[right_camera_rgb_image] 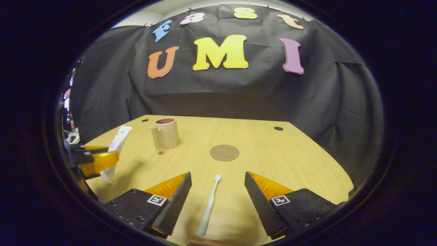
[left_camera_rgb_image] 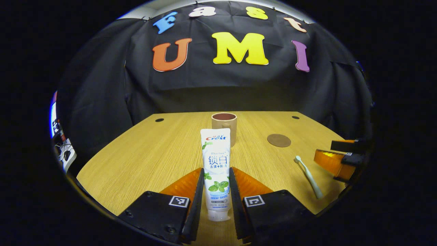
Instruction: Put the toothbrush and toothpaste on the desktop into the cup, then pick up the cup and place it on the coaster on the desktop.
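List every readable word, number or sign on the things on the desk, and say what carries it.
Toothpaste tube: printed label, not transcribed; its fine print is too small.
Left tongs: square coded markers, no words.
Cup, coaster, toothbrush: none.

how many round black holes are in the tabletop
2. One hole sits near the far left corner of the table, behind the cup; the other hole sits near the far right corner, beyond the coaster.
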